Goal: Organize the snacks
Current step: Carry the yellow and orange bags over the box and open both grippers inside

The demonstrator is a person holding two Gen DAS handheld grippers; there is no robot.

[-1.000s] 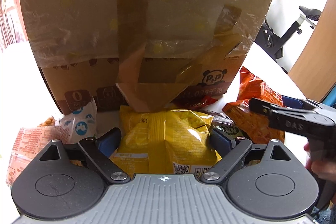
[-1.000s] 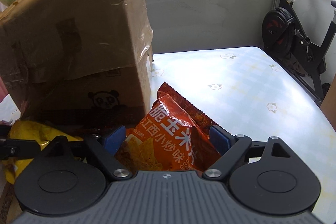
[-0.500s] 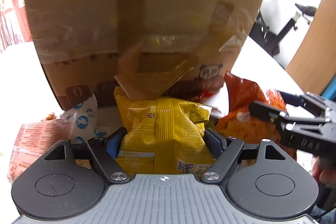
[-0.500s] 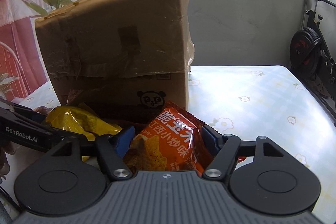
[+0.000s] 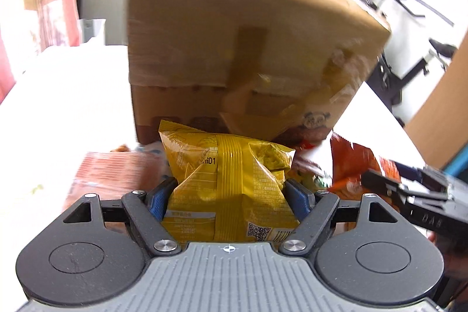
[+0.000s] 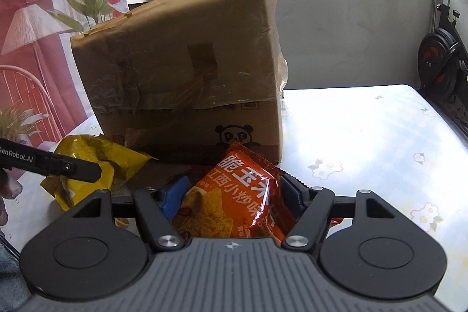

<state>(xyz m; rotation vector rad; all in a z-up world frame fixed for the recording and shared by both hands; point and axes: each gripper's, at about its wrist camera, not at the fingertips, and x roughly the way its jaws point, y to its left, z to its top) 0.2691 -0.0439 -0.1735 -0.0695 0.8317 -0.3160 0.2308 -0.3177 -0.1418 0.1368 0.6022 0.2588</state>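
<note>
Snacks are only partly sorted — left gripper [image 5: 229, 198] clamps the yellow bag [image 5: 228, 189], right gripper [image 6: 232, 196] the orange bag [image 6: 237, 201], others lying before the cardboard box [image 6: 187, 72].

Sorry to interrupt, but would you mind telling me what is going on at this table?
A person is sorting snacks with a handheld claw in each hand. The left claw is clamped on a yellow snack bag, and the right claw grips an orange chip bag. Both bags sit in front of a taped cardboard box on the flowered table, with more packets beside the box.
</note>
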